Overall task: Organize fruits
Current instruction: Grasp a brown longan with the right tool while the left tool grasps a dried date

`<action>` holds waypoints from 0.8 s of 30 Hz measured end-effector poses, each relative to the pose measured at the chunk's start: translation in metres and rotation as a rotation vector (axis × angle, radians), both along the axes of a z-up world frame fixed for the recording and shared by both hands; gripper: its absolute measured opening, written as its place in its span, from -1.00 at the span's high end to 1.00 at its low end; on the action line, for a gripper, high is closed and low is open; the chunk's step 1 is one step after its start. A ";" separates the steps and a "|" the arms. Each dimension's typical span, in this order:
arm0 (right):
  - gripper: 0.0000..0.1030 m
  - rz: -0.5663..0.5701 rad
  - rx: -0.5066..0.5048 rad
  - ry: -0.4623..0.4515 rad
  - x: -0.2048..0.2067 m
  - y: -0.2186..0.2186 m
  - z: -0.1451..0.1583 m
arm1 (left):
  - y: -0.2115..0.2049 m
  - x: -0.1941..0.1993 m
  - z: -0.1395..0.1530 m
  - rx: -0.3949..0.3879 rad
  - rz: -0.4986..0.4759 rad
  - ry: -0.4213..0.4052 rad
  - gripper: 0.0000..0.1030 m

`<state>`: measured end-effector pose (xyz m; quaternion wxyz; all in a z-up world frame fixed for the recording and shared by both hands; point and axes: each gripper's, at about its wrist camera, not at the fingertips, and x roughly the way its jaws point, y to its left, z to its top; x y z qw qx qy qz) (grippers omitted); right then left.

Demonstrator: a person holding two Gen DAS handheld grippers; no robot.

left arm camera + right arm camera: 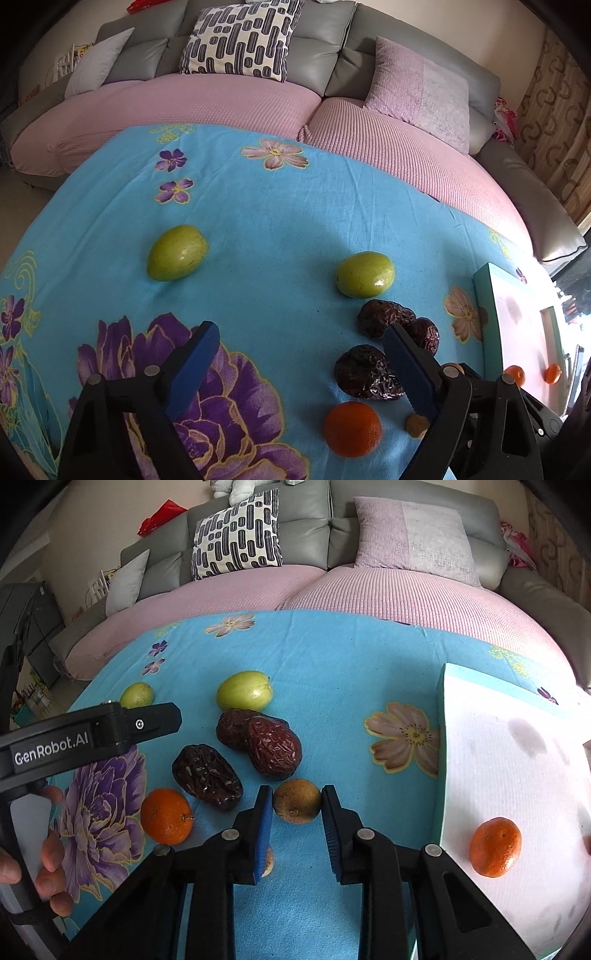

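R gripper (pixel 297 805) around small brown fruit (pixel 297 802), L gripper (pixel 299 341) spread wide, empty.
R pads sit right at fruit's sides on blue cloth (pixel 351 664); firm pinch or just touching, can't tell. L hovers over cloth near dates (pixel 365 371) and orange (pixel 351 429). Another orange (pixel 495 846) on white tray (pixel 517 775).

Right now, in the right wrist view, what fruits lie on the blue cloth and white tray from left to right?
Small green fruit → orange tangerine on the cloth → wrinkled dark date → brown round fruit between the tongs → orange tangerine on the white tray.
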<state>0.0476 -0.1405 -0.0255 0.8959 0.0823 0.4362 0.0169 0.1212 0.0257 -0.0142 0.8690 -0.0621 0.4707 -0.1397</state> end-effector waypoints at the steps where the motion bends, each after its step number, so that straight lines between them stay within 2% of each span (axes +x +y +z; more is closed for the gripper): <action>1: 0.46 -0.010 -0.001 -0.004 -0.001 -0.003 0.001 | -0.003 -0.001 -0.001 -0.005 -0.012 0.007 -0.70; 4: 0.46 -0.044 0.003 -0.014 -0.005 -0.014 0.006 | -0.012 -0.002 -0.005 -0.020 -0.053 0.030 -0.51; 8: 0.46 -0.065 -0.001 -0.019 -0.007 -0.021 0.009 | -0.025 -0.005 -0.011 -0.038 -0.101 0.061 -0.12; 10: 0.46 -0.067 -0.005 -0.019 -0.008 -0.023 0.010 | -0.030 -0.006 -0.014 -0.039 -0.117 0.077 -0.03; 12: 0.46 -0.067 -0.008 -0.022 -0.009 -0.024 0.011 | -0.034 -0.006 -0.016 -0.037 -0.129 0.088 0.14; 20: 0.46 -0.072 -0.013 -0.037 -0.013 -0.027 0.016 | -0.037 -0.007 -0.014 -0.038 -0.138 0.072 0.21; 24: 0.46 -0.084 -0.014 -0.053 -0.016 -0.029 0.020 | -0.030 -0.009 -0.003 -0.063 -0.119 0.037 0.21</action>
